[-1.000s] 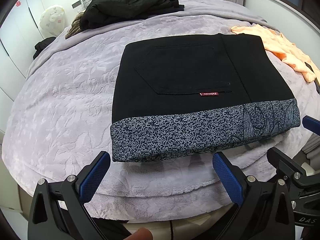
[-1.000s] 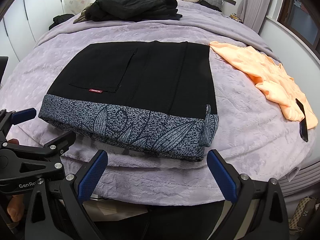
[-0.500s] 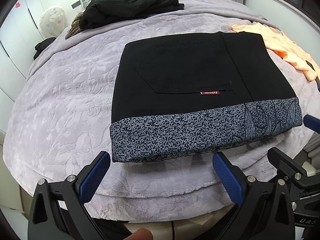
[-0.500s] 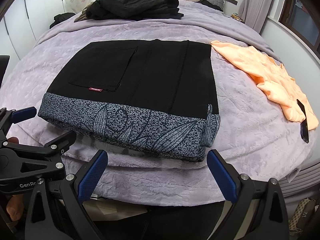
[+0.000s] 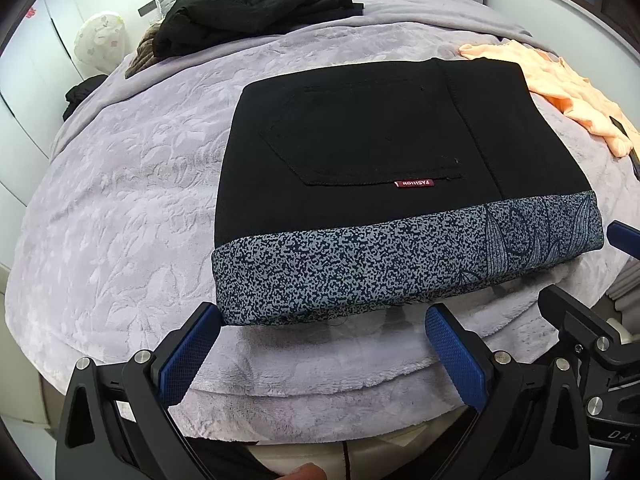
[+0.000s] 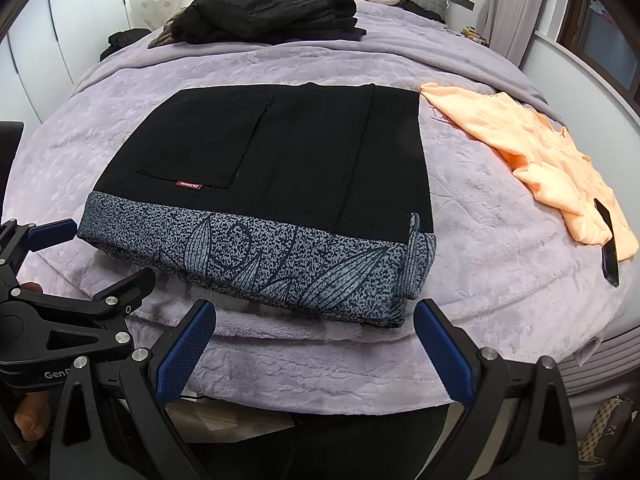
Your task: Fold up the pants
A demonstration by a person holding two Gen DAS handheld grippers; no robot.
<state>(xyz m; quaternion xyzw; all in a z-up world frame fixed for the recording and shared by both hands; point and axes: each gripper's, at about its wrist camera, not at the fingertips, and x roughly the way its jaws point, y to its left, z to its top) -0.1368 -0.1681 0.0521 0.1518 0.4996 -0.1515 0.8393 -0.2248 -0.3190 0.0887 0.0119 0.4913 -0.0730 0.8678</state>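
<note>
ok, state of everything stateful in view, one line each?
pants: folded into a flat rectangle on the bed, patterned waistband toward the cameras, untouched
left tongs: open, empty, short of the waistband
right tongs: open, empty, short of the waistband
orange garment: crumpled, unfolded
phone: lying partly on the orange garment
black clothes: loosely piled near the pillows

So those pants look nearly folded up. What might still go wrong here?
The folded pants lie near the bed's front edge, so a pull toward the open right gripper or left gripper might drag them off. The thick patterned band may spring open. A sideways sweep might knock the phone on the orange garment.
</note>
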